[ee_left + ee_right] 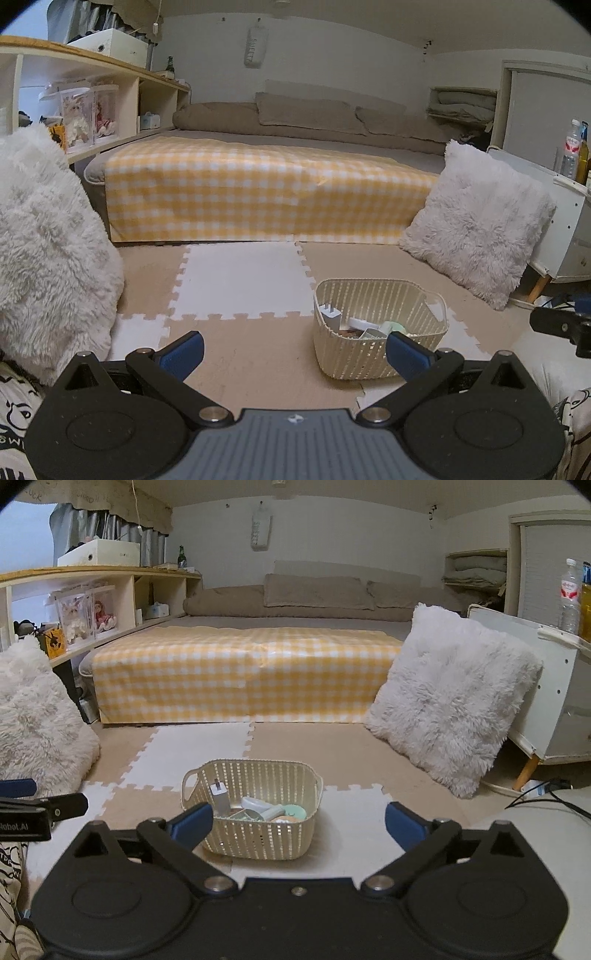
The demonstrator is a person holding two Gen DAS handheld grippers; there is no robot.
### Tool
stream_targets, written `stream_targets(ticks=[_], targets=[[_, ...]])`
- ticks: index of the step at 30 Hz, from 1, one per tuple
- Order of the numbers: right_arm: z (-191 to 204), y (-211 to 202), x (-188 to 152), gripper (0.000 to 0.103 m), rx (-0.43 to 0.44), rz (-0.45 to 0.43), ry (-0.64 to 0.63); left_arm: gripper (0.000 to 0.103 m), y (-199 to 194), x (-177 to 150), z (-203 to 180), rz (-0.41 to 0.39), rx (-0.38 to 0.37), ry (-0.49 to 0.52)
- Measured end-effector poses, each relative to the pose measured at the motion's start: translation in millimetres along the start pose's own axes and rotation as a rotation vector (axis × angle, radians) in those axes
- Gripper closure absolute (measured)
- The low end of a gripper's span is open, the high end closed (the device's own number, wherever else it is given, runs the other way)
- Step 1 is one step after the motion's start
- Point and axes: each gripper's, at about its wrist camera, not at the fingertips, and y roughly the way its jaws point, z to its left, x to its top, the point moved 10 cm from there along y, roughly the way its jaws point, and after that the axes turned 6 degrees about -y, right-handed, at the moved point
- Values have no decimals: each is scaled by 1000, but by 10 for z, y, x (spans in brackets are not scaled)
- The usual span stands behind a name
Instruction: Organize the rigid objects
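A cream slatted plastic basket (258, 843) stands on the foam floor mat. It holds a white charger plug (220, 797), a mint green round piece (294, 811) and several other small items. My right gripper (299, 821) hovers just short of the basket, open wide, with nothing touching its blue pads. In the left wrist view the basket (373, 291) sits ahead and to the right, with the plug (330, 314) at its left wall. My left gripper (295, 350) is open and empty, and its right fingertip (406, 354) overlaps the basket's near wall in the picture.
Fluffy white cushions lean at the left (33, 716) and the right (447, 698). A bed with a yellow checked cloth (240, 672) fills the back. A white cabinet (554, 701) with bottles stands at the right, low shelves (110, 602) at the left. Cables (546, 794) lie by the cabinet.
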Motion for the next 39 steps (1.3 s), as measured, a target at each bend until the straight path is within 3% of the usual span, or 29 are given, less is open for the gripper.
stream_targets(ticks=[39], targets=[[65,-39,-108,0,-12,-22,-23,0,-53,-64,9,-17,14,41]])
